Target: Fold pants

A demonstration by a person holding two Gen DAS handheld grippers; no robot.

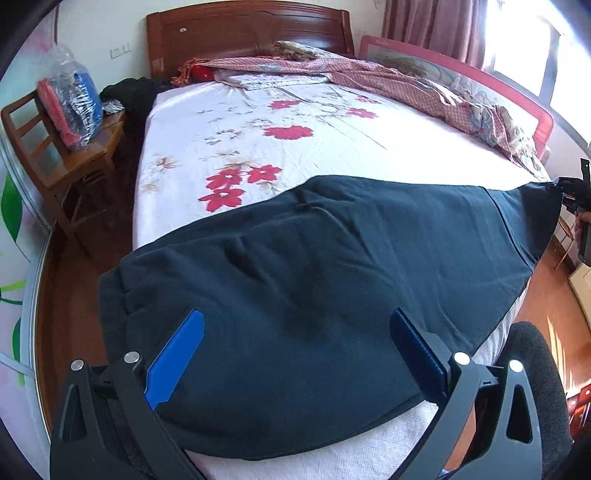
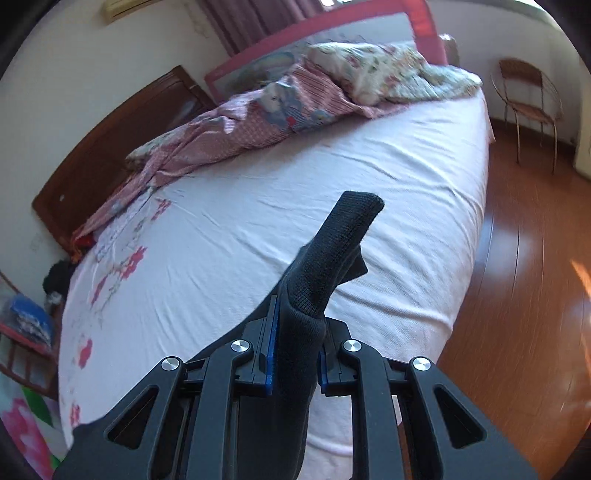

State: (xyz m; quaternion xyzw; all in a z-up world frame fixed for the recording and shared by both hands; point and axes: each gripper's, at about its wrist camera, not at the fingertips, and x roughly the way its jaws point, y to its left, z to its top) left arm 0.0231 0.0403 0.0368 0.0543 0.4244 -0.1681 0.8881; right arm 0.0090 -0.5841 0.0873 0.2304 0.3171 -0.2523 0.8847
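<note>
Broadly, a bedroom fills both views, and dark navy pants (image 1: 295, 266) lie spread across the near edge of a bed (image 1: 332, 147) with a white sheet printed in red flowers. A crumpled pink patterned quilt (image 1: 406, 88) is heaped along the far side against a red-framed bed rail (image 1: 458, 70), well apart from the pants. Behind stands a reddish wooden headboard (image 1: 243, 33). Beside the bed, a wooden chair (image 1: 55, 155) carries a clear plastic bag of clothes (image 1: 72, 99), and dark clothing (image 1: 129, 96) sits near the headboard. A metal wire chair (image 2: 528, 99) stands on the wooden floor (image 2: 517, 295) past the bed's far corner.

The left gripper (image 1: 295, 332) hovers tilted downward over the pants, its blue-padded fingers (image 1: 181, 354) spread wide with nothing clamped. The right gripper (image 2: 295, 347) is clenched on a bunched end of the pants (a ribbed cuff, by the look of it), which sticks up past the pads; seen from the left camera, it pulls one corner of the fabric taut at the picture's right edge, lifted off the sheet.

Part of the right-wrist view is motion-blurred, especially the floor. A dark fuzzy shape at the left view's lower right is cut off and hard to identify.
</note>
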